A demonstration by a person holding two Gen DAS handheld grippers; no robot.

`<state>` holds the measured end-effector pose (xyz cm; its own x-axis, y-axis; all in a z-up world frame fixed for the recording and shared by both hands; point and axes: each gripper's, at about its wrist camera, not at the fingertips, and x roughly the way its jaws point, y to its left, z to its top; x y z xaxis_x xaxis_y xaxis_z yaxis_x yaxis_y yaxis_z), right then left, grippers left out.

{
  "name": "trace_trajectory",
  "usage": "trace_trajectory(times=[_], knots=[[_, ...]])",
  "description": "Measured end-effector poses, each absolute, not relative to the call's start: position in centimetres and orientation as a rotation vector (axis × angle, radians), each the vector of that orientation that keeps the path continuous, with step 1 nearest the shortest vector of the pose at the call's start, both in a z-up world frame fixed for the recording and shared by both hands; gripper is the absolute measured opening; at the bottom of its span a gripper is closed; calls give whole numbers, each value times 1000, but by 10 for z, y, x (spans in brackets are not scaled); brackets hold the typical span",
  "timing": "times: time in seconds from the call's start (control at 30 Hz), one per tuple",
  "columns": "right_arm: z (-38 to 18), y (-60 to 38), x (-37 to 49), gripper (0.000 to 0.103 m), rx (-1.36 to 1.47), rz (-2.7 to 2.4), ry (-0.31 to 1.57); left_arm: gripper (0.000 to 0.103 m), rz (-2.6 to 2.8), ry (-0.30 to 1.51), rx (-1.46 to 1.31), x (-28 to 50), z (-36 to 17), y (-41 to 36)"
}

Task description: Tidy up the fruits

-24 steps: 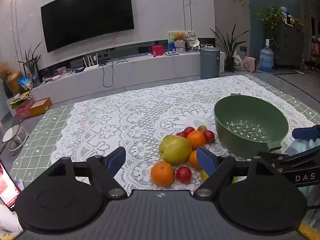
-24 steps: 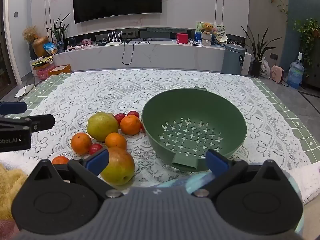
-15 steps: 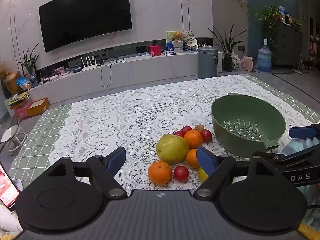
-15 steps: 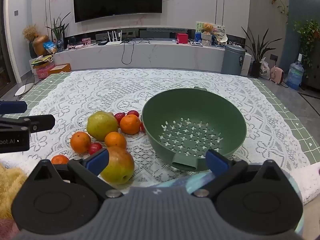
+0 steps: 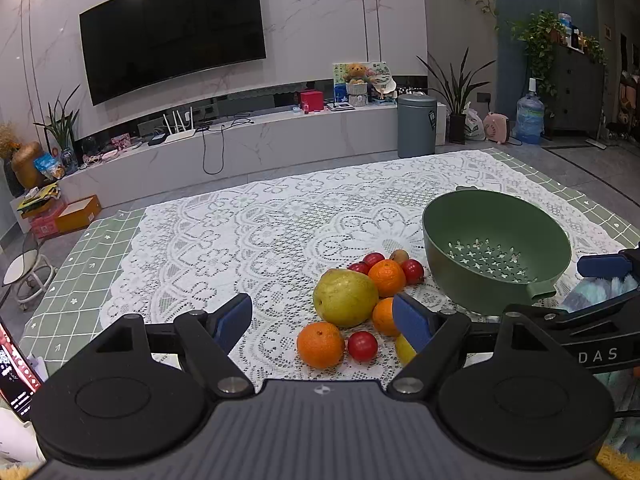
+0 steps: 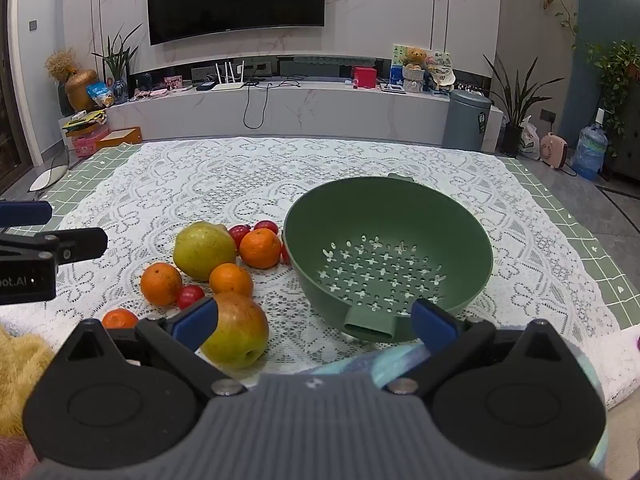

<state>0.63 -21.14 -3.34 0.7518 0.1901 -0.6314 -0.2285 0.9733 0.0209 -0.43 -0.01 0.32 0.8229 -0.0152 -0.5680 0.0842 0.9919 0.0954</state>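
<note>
Surface under white lace cloth (image 6: 248, 184) over green grid cover; near edge cut off by both tools. Green colander (image 6: 388, 256), round, matte plastic, cross-shaped holes, empty; its short handle points toward the cameras. Fruit heaped just left of it: yellow-green pear (image 5: 345, 298), blushed pear (image 6: 236, 330) partly behind a blue pad, dimpled oranges (image 5: 320, 345), glossy red cherry tomatoes (image 5: 362, 345); a small brown fruit at the back, hard to identify. Left gripper (image 5: 322, 318) and right gripper (image 6: 314, 322): jaws spread wide, nothing held.
</note>
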Motion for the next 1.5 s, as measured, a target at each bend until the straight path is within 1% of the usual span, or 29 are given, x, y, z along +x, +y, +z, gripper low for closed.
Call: trace_trajectory(times=[1.5], knots=[[-34,-210,7,99,-74,225,684,93,-52,607,109,-6,2,-2]])
